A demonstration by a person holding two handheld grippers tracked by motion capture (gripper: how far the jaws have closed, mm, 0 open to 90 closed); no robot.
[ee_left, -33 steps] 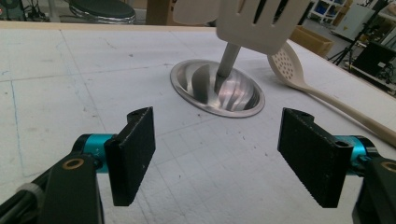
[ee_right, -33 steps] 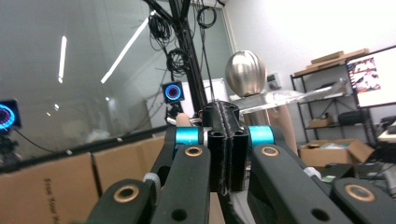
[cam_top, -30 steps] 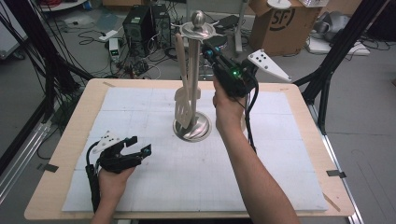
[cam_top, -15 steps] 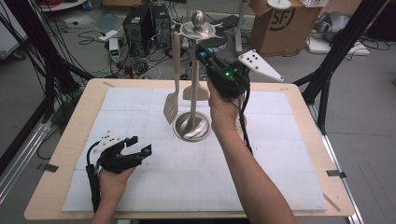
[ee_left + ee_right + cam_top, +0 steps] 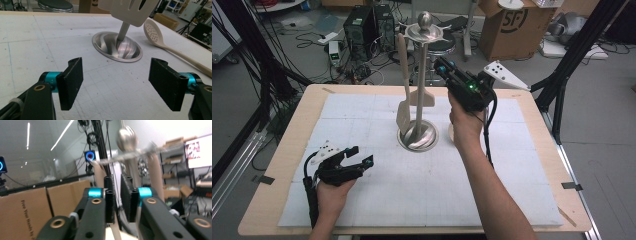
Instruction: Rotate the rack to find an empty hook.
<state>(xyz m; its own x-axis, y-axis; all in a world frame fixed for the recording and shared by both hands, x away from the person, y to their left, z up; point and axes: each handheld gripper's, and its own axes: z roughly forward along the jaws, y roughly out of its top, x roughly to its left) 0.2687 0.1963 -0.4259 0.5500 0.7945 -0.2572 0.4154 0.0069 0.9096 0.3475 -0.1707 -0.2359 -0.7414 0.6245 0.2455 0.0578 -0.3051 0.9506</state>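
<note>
Nearest the person, the left gripper (image 5: 354,162) rests low on the white mat (image 5: 362,210) covering the table (image 5: 277,150), its fingers (image 5: 71,85) spread wide and released, grasping nothing. Just beyond it stands the utensil stand (image 5: 418,134), a polished metal dish with an upright rod. A slotted spatula (image 5: 403,112) hangs from the stand's top disc (image 5: 424,32), its blade swinging free just above the dish. A perforated spoon (image 5: 156,35) lies on the mat beside the base. Farther off, the right gripper (image 5: 443,67) is raised near the disc, fingers (image 5: 110,197) nearly clenched with nothing clearly between them. The utensils look light, stiff and smooth; the narrow handle likely offers the surest hold.
</note>
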